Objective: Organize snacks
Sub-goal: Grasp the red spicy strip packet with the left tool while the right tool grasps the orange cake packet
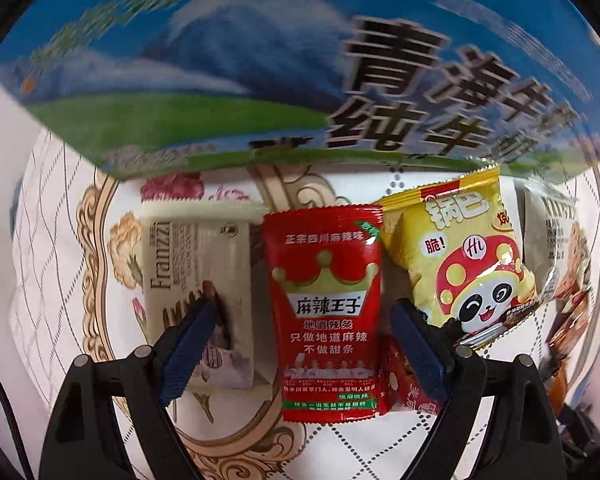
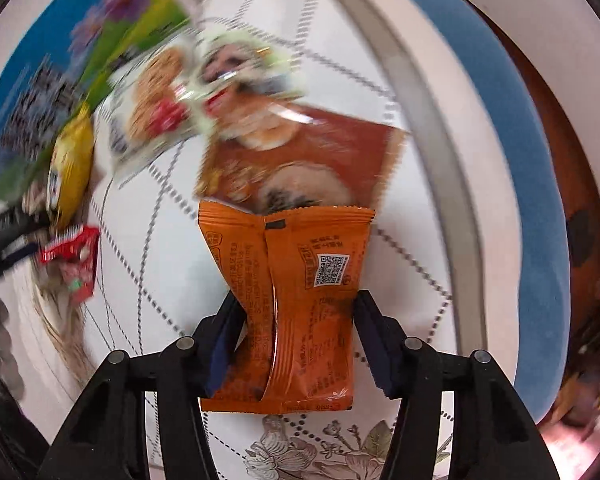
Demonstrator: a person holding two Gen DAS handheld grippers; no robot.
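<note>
Orange snack sachet (image 2: 300, 308) pinched mid-body in right gripper (image 2: 296, 320), above floral tablecloth (image 2: 148, 280). Light, crinkly, slippery film; contents likely crushable; best held across middle, not sealed ends. Left gripper (image 1: 304, 316) spread wide, empty, straddling red spicy-strip pouch (image 1: 324, 312). Pouch flat, limp; grip by edges. Alongside on cloth: Franzzi wafer pack (image 1: 188, 256), yellow panda crisp bag (image 1: 460, 256), brown packet (image 2: 300, 160). Blue milk carton box (image 1: 260, 60) behind row; contents not visible.

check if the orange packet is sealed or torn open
Sealed: the orange packet shows intact crimped ends at top and bottom, held in the right gripper.
</note>
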